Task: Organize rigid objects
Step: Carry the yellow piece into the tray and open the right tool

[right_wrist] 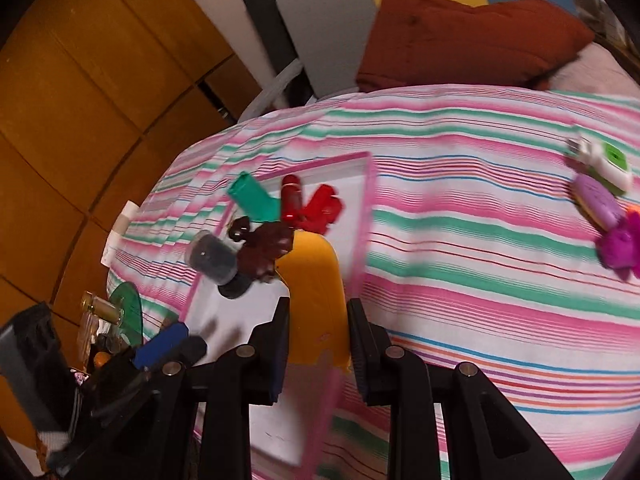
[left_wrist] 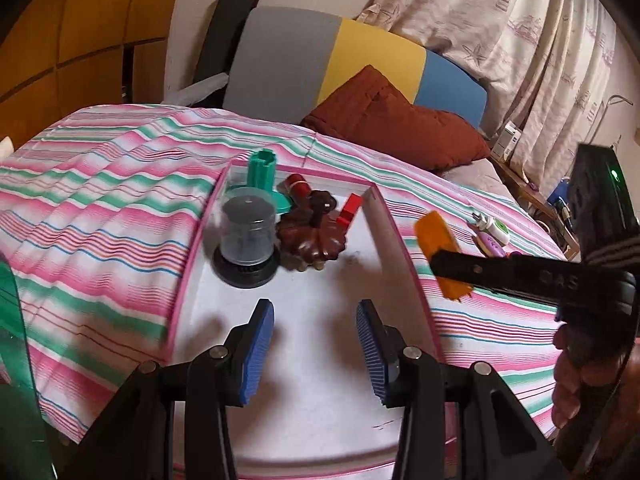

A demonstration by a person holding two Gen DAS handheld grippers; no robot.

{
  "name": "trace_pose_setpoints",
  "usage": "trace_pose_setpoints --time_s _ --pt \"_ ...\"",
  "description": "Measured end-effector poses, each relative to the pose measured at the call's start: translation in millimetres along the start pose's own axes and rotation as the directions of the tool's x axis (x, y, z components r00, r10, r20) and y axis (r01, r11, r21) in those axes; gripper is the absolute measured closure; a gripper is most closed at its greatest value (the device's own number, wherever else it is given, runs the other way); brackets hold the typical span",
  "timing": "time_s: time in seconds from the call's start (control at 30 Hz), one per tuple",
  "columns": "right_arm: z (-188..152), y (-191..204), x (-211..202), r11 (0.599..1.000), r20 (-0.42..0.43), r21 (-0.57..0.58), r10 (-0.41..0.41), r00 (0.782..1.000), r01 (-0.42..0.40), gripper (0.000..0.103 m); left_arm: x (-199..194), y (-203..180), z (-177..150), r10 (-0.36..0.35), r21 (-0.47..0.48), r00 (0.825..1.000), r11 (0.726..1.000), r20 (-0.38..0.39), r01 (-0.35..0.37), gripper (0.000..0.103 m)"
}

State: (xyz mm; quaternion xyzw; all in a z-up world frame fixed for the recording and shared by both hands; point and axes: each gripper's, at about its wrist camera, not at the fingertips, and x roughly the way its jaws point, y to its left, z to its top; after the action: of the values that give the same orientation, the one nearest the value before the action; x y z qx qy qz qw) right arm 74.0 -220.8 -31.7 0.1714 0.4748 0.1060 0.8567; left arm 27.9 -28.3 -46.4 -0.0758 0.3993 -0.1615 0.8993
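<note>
At the bottom of the left wrist view, the left hand-held gripper [left_wrist: 315, 354] hangs released over the bare near end of the pink-rimmed tray [left_wrist: 404, 240] — probably waiting. At right of frame, the right hand-held gripper [right_wrist: 316, 336] is clenched on the orange block [right_wrist: 316, 280], apparently bringing it over the tray's rim. Farther up, a lidded jar [left_wrist: 246, 240], brown mould [left_wrist: 312, 236], red piece [left_wrist: 350, 210] and green spool [left_wrist: 262, 176] crowd the far end; more items [right_wrist: 600, 196] lie on the striped bed [right_wrist: 460, 240].

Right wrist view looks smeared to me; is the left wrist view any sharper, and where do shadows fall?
Right wrist view: motion blur smears the striped bedspread and the toys at its right edge; the orange piece in the right gripper stays fairly crisp. Left wrist view: mostly sharp, soft shadows ahead of the left gripper on the white tray; fisheye bending in both.
</note>
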Motion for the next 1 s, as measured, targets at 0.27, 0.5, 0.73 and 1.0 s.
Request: trace_pose_setpoints --time_s 0.27,0.5,0.73,1.0 --pt "12.6 23.0 34.3 0.992 -0.019 -0.045 -0.115 0.993 0.114 0.076 -8.5 20.4 -6.0 0.010 -0.048 1.000 0.999 0.004 -0.010 0.060" --pt "19.0 32.3 61.0 0.974 -0.036 -0.090 -0.211 0.977 0.207 0.076 -17.0 30.6 -7.5 0.012 -0.072 1.000 0.997 0.020 -0.011 0.060" --pt "26.0 37.8 72.9 0.933 0.004 -0.157 -0.327 0.945 0.324 0.075 -17.4 38.7 -9.7 0.012 -0.099 1.000 0.995 0.006 -0.011 0.060" --pt "21.1 32.4 49.6 0.948 0.046 -0.127 -0.288 0.956 0.292 0.060 -17.2 36.2 -11.6 0.011 -0.094 1.000 0.996 0.005 -0.011 0.060"
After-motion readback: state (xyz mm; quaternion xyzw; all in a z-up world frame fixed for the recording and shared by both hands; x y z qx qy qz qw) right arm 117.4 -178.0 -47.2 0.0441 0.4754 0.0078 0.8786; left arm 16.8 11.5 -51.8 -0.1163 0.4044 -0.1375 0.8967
